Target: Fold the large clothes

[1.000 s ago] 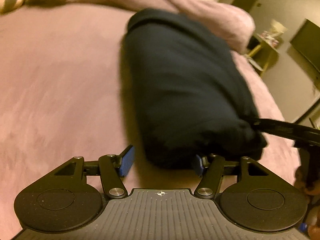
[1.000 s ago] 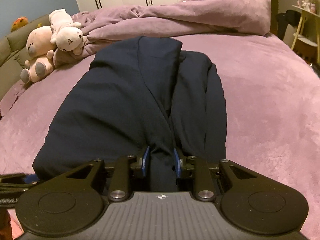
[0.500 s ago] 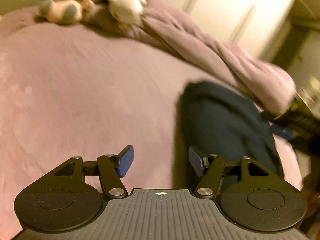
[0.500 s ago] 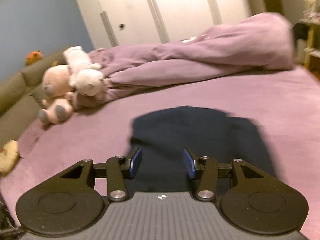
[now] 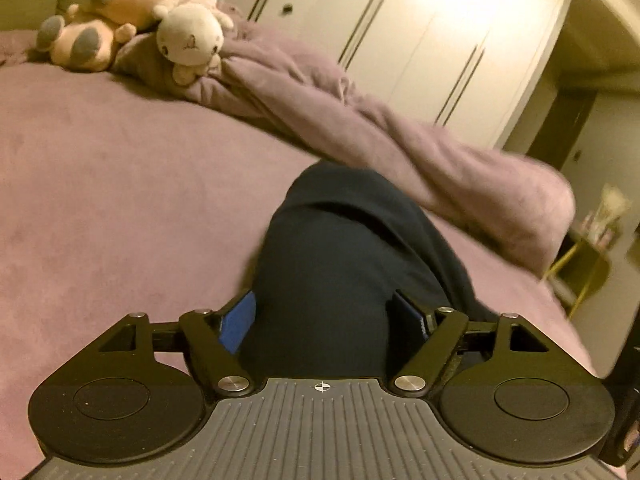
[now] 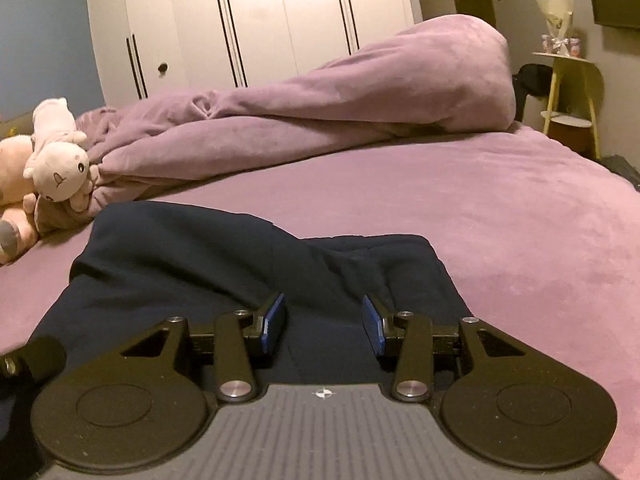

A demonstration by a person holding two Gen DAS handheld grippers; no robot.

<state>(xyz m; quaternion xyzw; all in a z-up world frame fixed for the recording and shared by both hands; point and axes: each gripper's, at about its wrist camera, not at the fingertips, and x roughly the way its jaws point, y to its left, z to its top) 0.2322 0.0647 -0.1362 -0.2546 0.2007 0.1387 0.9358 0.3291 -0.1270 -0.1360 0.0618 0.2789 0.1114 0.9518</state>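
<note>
A dark navy garment (image 5: 344, 256) lies folded on the purple bed (image 5: 120, 184), its near end between my fingers. My left gripper (image 5: 326, 316) is open, its blue pads on either side of the garment's near end, not closed on it. In the right wrist view the same garment (image 6: 192, 264) lies flat with a raised fold across the middle. My right gripper (image 6: 324, 324) is open, low over the garment's near edge, holding nothing.
A bunched purple duvet (image 6: 320, 108) lies across the back of the bed. Two plush toys (image 5: 132, 20) sit at the far left. White wardrobe doors (image 6: 256, 20) stand behind. A small yellow side table (image 6: 568, 92) stands off the bed's right side.
My right gripper has let go of the garment and opened. Both grippers pulled back and dropped low. The garment now lies folded shorter on the bed.
</note>
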